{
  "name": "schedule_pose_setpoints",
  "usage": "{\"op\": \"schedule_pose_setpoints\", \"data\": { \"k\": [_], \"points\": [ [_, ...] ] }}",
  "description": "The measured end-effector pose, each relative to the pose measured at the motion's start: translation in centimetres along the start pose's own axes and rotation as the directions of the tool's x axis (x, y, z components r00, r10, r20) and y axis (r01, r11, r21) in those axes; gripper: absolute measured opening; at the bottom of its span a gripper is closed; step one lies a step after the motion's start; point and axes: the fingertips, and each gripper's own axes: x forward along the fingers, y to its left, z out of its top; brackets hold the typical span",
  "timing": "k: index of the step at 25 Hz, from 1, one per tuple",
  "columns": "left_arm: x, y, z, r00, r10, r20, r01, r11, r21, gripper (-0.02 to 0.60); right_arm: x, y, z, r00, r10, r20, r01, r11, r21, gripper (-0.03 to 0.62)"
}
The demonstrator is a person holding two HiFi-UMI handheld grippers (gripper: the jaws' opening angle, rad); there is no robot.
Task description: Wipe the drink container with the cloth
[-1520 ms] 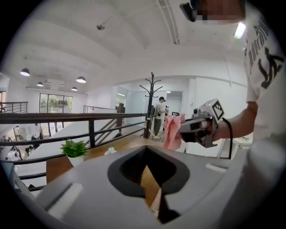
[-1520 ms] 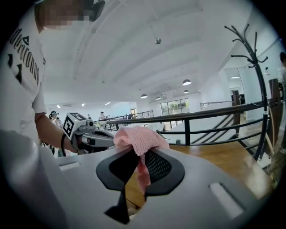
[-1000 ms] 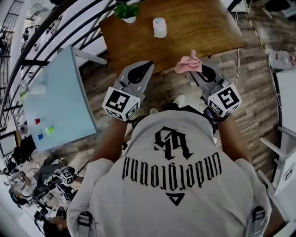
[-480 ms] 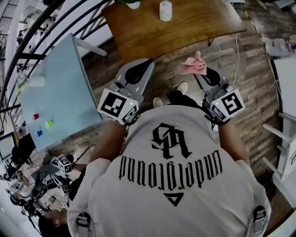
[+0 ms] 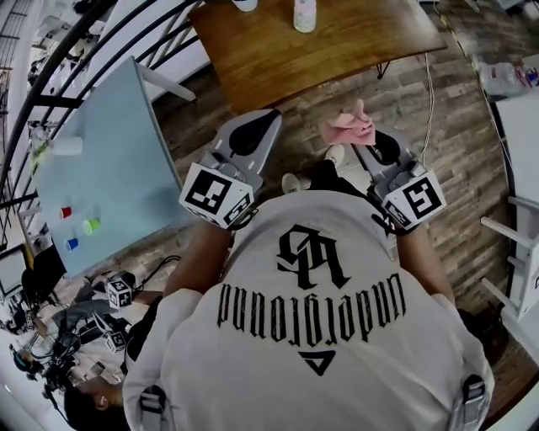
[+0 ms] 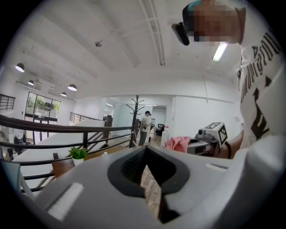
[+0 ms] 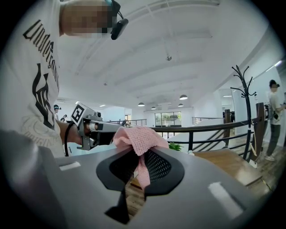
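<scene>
Head view: drink container [image 5: 305, 15] (atop table [image 5: 354, 50])

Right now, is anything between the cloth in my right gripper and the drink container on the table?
No, nothing visible. Between the cloth and the container lie only floor and the near edge of the table.

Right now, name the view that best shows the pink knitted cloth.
Right gripper view: the pink knitted cloth sits close and central, pinched in the right gripper. Head view shows it small from above; left gripper view, a distant patch.
</scene>
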Motion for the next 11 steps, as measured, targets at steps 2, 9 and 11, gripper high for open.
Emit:
{"op": "schedule_pose_setpoints", "data": {
  "k": [2, 9, 11],
  "points": [
    [-0.1, -0.4, 0.0, 1.0, -0.005, 0.003, 0.005, 1.0, 0.0, 0.049, -0.3, 0.2, 0.3, 1.0, -0.002, 0.012, 0.002, 1.0, 0.002, 0.044],
    [0.4, -1.7, -0.4, 1.0, -0.017, -0.003, 0.017, 1.0, 0.0, 0.049, -1.2, 0.4, 0.5, 1.0, 0.004, 0.024, -0.004, 1.0, 0.005, 0.044],
    [0.3, -1.8, -0.7, 1.0, -0.021, -0.006, 0.021, 1.0, -0.004, 0.049, -1.2, 0.5, 0.5, 1.0, 0.005, 0.025, -0.005, 1.0, 0.012, 0.044]
  ]
}}
